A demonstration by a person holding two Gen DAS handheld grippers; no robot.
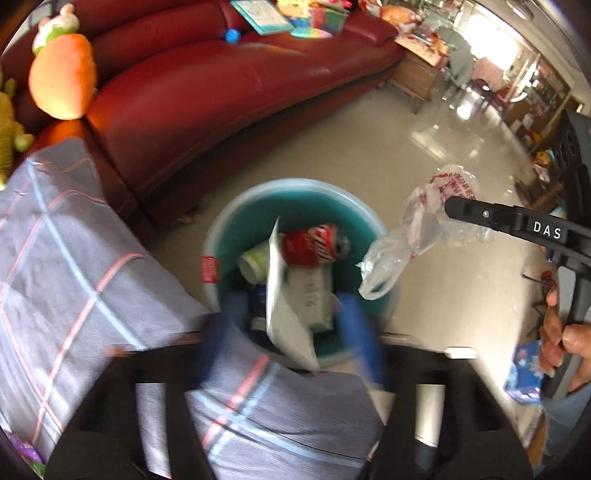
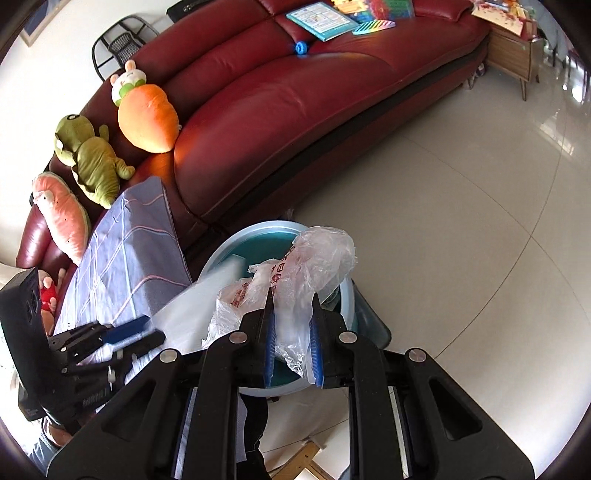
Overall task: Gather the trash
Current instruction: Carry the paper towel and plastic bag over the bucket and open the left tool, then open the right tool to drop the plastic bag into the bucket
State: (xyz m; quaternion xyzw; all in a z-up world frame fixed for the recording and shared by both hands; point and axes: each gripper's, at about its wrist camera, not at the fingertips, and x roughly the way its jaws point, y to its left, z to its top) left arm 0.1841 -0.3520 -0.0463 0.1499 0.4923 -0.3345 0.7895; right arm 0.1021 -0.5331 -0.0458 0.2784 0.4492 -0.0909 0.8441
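A teal bin (image 1: 295, 182) stands on the floor by the sofa, with a red can (image 1: 314, 243), a paper cup (image 1: 255, 262) and a green-white carton (image 1: 314, 295) inside. My left gripper (image 1: 295, 317) hangs open right over the bin. A white paper sheet (image 1: 284, 314) stands loose on edge between its blurred blue pads, touched by neither. From the right, my right gripper (image 1: 448, 205) is shut on a crumpled clear plastic bag (image 1: 424, 221) with red print, beside the bin's rim. In the right wrist view the plastic bag (image 2: 295, 280) sits pinched in that gripper (image 2: 293, 295) above the bin (image 2: 258, 227), and the left gripper (image 2: 136, 334) is at the left.
A red leather sofa (image 2: 295, 110) curves behind the bin, with plush toys (image 2: 147, 114) and books (image 2: 321, 18) on it. A grey checked cloth (image 1: 66, 258) lies left of the bin. A wooden cabinet (image 2: 513, 55) stands at the sofa's far end. Glossy tiled floor (image 2: 461, 221) spreads to the right.
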